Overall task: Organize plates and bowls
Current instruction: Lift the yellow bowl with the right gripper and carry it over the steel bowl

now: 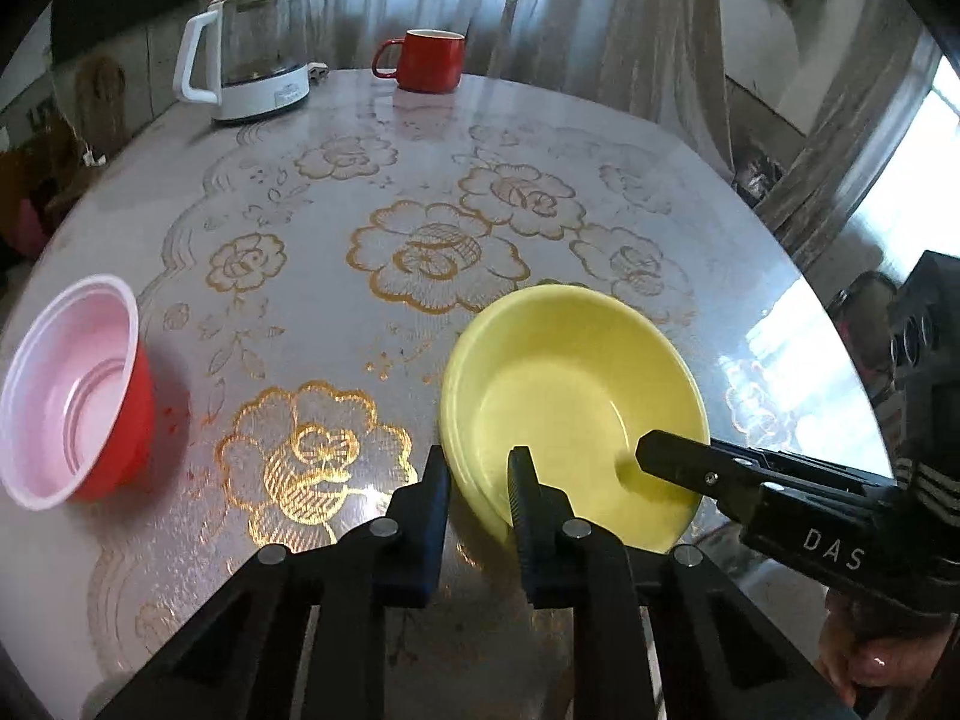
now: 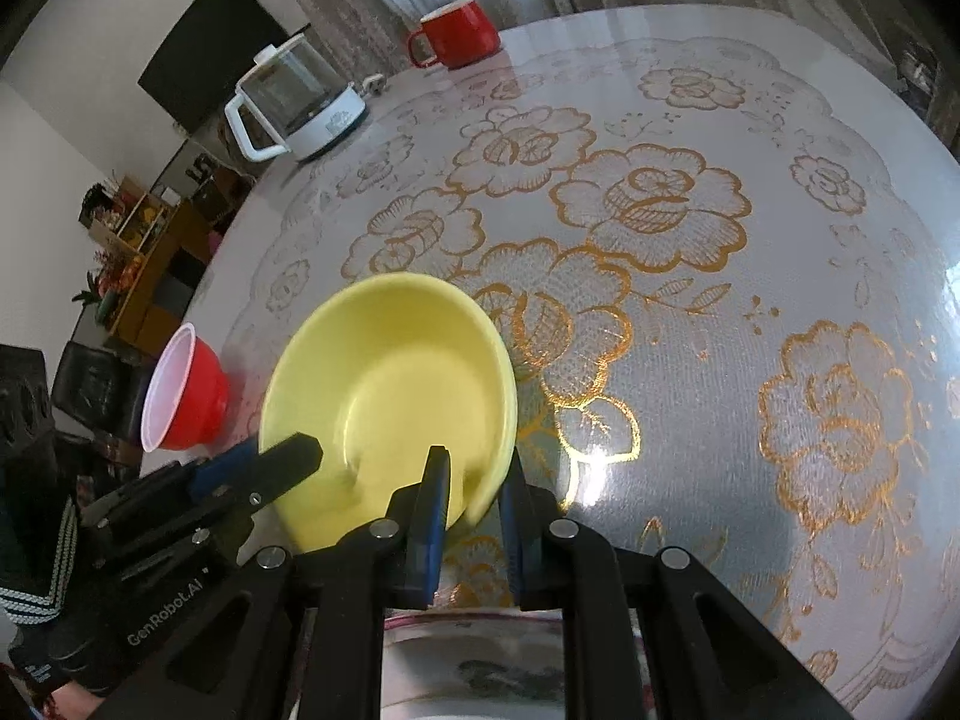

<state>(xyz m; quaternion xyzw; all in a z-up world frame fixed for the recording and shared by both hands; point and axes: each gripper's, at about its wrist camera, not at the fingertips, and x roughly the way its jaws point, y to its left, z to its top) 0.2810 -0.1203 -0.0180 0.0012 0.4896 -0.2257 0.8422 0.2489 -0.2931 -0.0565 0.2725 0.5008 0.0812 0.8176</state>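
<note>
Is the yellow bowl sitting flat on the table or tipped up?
Tipped. The yellow bowl leans, inside facing the cameras, near rim clamped by both the left gripper and right gripper. Empty inside.

right tool (image 2: 474,480): clamped on yellow bowl (image 2: 390,384) rim | left tool (image 2: 288,456): gripping opposite rim

My yellow bowl (image 1: 576,396) looks like smooth, softly glossy ceramic or plastic; I can't tell which. The red bowl (image 1: 72,396) seems thin plastic, pale and shiny inside. The table (image 1: 336,138) wears a glossy clear cover over lace-like cloth with gold flowers. My gripper fingers (image 1: 420,516) are matt black plastic with metal pins. The kettle (image 1: 252,54) is clear glass on white plastic; the red mug (image 1: 429,60) is glazed.
</note>
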